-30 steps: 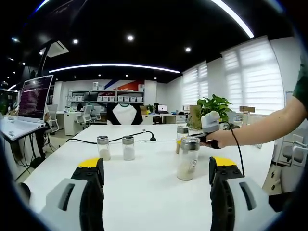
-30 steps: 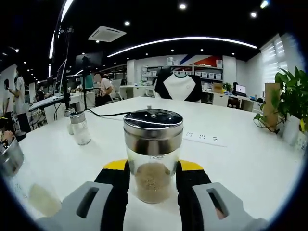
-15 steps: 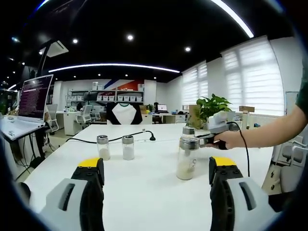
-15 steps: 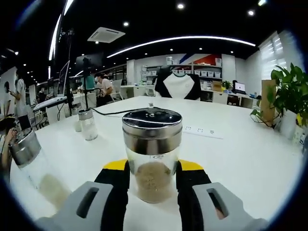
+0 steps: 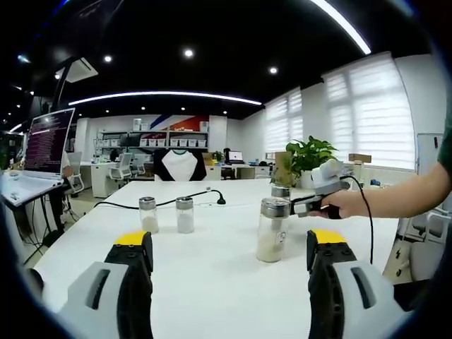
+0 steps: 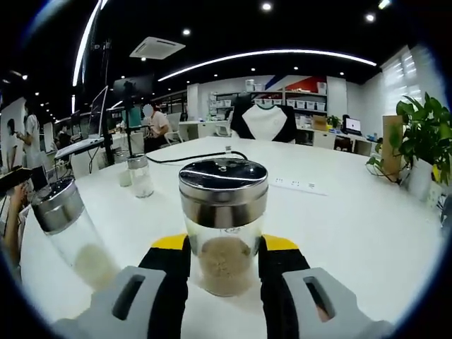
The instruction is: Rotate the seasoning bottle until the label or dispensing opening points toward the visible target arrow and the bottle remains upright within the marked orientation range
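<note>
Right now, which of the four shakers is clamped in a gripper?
The far-right shaker, between the right gripper jaws. The nearer one and the left pair stand free.

My right gripper (image 6: 224, 263): matt grey plastic bodies, yellow-and-black tips, closed on seasoning bottle (image 6: 223, 224). Bottle: clear smooth glass, brushed metal cap with glossy dark top, coarse tan granules inside. Neighbour shaker (image 6: 70, 233) same glass and brushed metal. Table (image 5: 212, 261): smooth white, faint sheen. My left gripper (image 5: 229, 272): same matt grey plastic, yellow tips.

Open-plan office: desks w/ monitor (image 5: 48, 141), storage shelves (image 5: 152, 140), potted plant (image 5: 309, 154).
</note>
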Demonstrator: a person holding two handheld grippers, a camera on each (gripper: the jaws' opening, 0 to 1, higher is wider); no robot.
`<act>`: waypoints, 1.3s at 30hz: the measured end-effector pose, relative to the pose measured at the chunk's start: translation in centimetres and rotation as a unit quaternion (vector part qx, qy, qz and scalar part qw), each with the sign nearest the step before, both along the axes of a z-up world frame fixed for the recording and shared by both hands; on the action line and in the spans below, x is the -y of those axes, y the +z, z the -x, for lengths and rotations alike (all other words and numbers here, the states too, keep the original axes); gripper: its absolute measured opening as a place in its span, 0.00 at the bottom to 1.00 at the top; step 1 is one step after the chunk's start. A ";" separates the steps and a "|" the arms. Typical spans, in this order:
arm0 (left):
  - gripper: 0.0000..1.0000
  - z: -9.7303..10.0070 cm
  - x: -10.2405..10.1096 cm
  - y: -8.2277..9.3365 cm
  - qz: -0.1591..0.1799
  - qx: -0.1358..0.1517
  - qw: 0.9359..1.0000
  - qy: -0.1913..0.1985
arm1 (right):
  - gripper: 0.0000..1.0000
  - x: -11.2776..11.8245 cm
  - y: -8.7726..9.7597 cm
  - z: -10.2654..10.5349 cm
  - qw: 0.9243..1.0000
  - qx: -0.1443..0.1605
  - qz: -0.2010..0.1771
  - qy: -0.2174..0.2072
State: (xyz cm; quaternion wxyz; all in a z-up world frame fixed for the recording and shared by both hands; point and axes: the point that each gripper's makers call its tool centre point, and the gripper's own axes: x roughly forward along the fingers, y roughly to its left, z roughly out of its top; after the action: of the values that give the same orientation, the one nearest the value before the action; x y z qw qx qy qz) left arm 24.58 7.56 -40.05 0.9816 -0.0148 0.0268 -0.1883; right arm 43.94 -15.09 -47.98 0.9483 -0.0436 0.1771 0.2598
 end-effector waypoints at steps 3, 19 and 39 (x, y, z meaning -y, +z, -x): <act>0.95 0.1 0.0 0.1 0.005 0.003 1.000 0.000 | 0.36 0.0 0.0 0.7 1.000 0.000 -0.001 0.000; 0.95 0.2 0.0 0.1 0.005 0.003 1.000 0.000 | 0.36 0.3 0.4 5.1 1.000 -0.005 -0.006 0.005; 0.94 0.2 0.1 0.7 0.006 0.011 1.000 0.000 | 0.36 0.4 0.2 9.3 1.000 0.004 -0.009 0.003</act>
State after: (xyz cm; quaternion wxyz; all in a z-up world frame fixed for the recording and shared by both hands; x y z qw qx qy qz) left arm 24.34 7.50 -39.39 0.9818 -0.0185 0.0150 -0.1886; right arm 34.67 -15.48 -47.77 0.9484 -0.0366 0.1711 0.2643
